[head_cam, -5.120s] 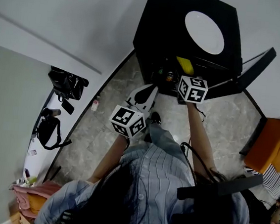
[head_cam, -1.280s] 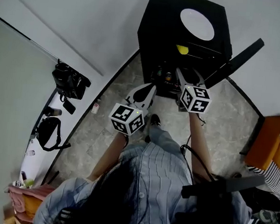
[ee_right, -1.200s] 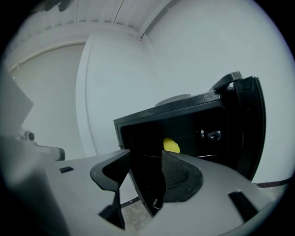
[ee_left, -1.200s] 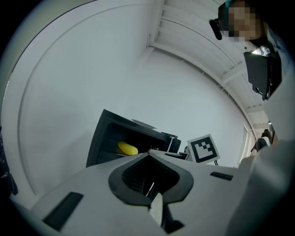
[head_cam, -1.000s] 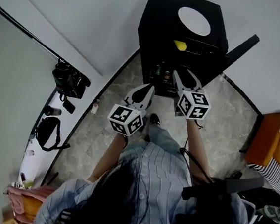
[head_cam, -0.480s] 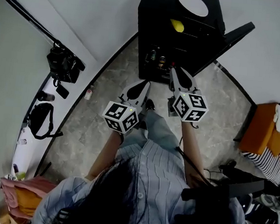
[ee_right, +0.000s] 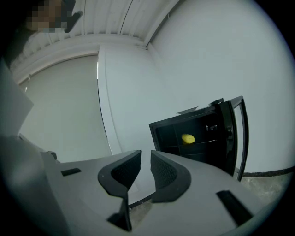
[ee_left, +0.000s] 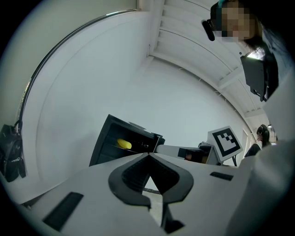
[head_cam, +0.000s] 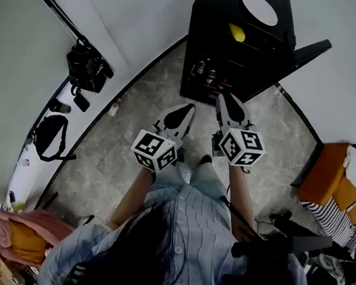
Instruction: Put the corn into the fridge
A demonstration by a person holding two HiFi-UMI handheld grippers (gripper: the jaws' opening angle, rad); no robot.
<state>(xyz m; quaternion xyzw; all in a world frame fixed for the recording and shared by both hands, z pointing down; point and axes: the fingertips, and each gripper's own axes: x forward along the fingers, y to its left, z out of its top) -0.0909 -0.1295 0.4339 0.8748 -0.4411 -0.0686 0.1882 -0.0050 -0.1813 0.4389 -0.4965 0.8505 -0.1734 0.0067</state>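
Left tongs (ee_left: 148, 156) were together at the tips with nothing between them, pointing level toward the open fridge. The right tongs (ee_right: 145, 154) stood a narrow slit apart after just closing down, and they too were empty. In the head view both tools were held out side by side in front of the person, the marker cube of the left one (head_cam: 155, 150) just beside the marker cube of the right one (head_cam: 241, 146), over a marbled stone floor (head_cam: 127, 146) and short of the fridge.

Ahead of the tips stood the fridge (head_cam: 210, 28), a small black cabinet against a pale wall, its door (head_cam: 306, 52) swung open to the right. The corn (head_cam: 237, 32) lay on an upper shelf inside, a yellow lump against the dark interior, well apart from both tongs. A few small bottles or cans (head_cam: 210, 79) stood on a lower shelf; what they were could not be told. A white round disc (head_cam: 261, 8) lay on the fridge top.

Farther out, a black bag (head_cam: 87, 69) sat against the wall at the left, and an orange seat (head_cam: 332, 180) stood at the right.
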